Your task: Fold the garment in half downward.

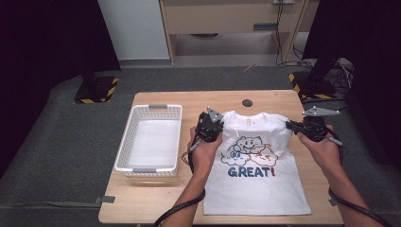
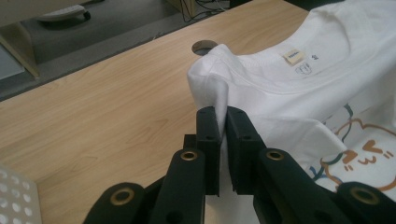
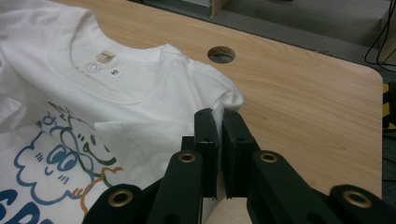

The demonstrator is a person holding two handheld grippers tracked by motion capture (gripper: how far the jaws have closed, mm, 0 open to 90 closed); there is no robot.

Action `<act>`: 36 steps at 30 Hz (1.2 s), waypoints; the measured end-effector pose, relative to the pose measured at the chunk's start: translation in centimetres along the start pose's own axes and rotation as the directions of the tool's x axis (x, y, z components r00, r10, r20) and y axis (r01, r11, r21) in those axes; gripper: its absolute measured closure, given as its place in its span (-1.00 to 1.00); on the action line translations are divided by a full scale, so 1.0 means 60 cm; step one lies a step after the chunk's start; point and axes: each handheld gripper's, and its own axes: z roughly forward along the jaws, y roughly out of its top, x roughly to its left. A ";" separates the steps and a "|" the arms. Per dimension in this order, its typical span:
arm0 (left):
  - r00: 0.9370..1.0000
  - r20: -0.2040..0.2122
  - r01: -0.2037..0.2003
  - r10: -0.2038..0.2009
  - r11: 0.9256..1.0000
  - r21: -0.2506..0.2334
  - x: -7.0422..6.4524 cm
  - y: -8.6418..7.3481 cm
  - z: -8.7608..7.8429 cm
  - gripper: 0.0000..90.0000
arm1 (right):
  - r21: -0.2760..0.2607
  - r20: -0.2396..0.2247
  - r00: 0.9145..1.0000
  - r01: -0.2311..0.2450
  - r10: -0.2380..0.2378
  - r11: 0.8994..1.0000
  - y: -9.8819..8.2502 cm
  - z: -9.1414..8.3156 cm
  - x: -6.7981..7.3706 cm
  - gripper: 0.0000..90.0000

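A white T-shirt [image 1: 255, 175] with cartoon clouds and the word GREAT lies face up on the wooden table [image 1: 161, 198], collar toward the far edge. My left gripper [image 1: 218, 126] is shut on the shirt's left shoulder [image 2: 210, 79], cloth bunched and lifted between its jaws. My right gripper [image 1: 288, 124] is shut on the right shoulder [image 3: 224, 100], with white fabric squeezed in the narrow gap. The collar label [image 2: 293, 56] and neckline [image 3: 105, 58] lie between the two grips. Both sleeves appear folded in over the print.
A white plastic basket [image 1: 126, 142] stands empty on the table's left part. A round cable hole [image 1: 248, 102] sits near the far edge behind the collar. Black stands with yellow-striped feet [image 1: 97, 90] flank the table on the grey floor.
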 end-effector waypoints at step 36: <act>1.000 -0.003 -0.022 0.022 0.999 0.048 -0.048 -0.057 -0.015 0.89 | 0.054 -0.040 0.999 0.027 -0.025 0.998 -0.082 -0.013 0.025 0.91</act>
